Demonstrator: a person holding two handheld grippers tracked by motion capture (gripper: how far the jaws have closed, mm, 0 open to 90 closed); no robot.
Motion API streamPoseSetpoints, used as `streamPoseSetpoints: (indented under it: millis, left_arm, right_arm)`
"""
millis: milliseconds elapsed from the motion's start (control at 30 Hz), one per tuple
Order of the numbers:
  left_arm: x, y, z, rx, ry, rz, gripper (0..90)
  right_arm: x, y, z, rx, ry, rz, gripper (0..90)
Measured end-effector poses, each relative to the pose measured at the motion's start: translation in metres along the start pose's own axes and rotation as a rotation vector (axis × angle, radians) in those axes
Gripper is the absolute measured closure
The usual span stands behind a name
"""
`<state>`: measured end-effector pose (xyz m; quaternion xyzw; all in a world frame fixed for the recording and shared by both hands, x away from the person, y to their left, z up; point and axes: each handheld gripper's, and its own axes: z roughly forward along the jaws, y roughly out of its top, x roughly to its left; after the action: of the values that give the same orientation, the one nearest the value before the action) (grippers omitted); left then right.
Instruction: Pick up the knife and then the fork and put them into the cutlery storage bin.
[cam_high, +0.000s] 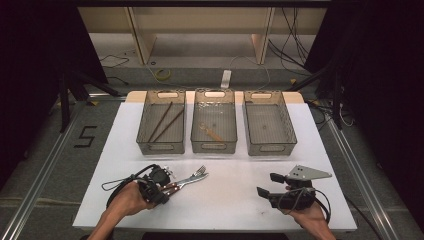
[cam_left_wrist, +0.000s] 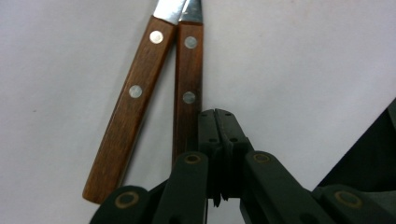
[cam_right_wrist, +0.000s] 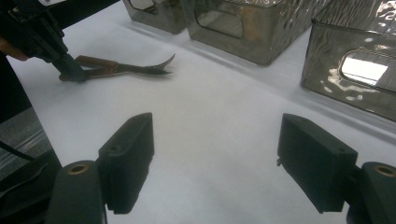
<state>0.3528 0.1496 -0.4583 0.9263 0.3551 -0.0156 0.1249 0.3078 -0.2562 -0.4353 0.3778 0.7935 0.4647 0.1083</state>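
Two wooden-handled pieces of cutlery, a fork (cam_high: 196, 173) and a knife (cam_high: 186, 182), lie side by side on the white table (cam_high: 225, 200) at front left. Their riveted handles (cam_left_wrist: 135, 102) (cam_left_wrist: 188, 93) fan apart in the left gripper view. My left gripper (cam_high: 167, 192) (cam_left_wrist: 219, 126) points at the handle ends with its jaws pressed together, just right of the right-hand handle and holding nothing. In the right gripper view the left gripper (cam_right_wrist: 70, 70) rests at the cutlery (cam_right_wrist: 116, 67). My right gripper (cam_high: 267, 184) (cam_right_wrist: 217, 163) sits at front right, jaws wide apart over bare table.
Three see-through bins stand in a row at the back of the table. The left bin (cam_high: 161, 148) holds two dark chopsticks (cam_high: 165, 122), the middle bin (cam_high: 214, 147) a small wooden piece (cam_high: 212, 132), and the right bin (cam_high: 270, 148) nothing. Floor and cables lie beyond.
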Motion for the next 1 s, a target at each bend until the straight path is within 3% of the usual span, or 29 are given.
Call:
streamPoseSetpoints:
  millis: [167, 400, 533, 700, 800, 1000]
  left_arm:
    - [0.002, -0.001, 0.0, 0.001, 0.017, -0.005, 88.8]
    - [0.003, 0.003, -0.01, -0.06, 0.003, 0.0, 84.5]
    - [0.01, 0.005, -0.025, -0.12, -0.009, 0.006, 71.9]
    - [0.021, 0.008, -0.038, -0.16, 0.059, -0.023, 48.1]
    - [0.028, 0.01, -0.044, -0.167, 0.066, -0.031, 36.1]
    - [0.041, 0.019, -0.049, -0.173, 0.099, -0.038, 26.7]
  right_arm:
    - [0.0, 0.0, 0.001, -0.001, -0.002, 0.002, 28.0]
    - [0.0, 0.0, 0.0, -0.001, -0.001, 0.002, 27.9]
    - [-0.002, -0.001, 0.001, 0.0, -0.006, 0.01, 27.9]
    - [-0.002, -0.001, 0.001, 0.0, -0.005, 0.012, 28.0]
    - [-0.003, 0.0, 0.001, -0.003, -0.004, 0.015, 28.0]
    - [-0.004, -0.001, 0.001, -0.005, -0.002, 0.023, 27.9]
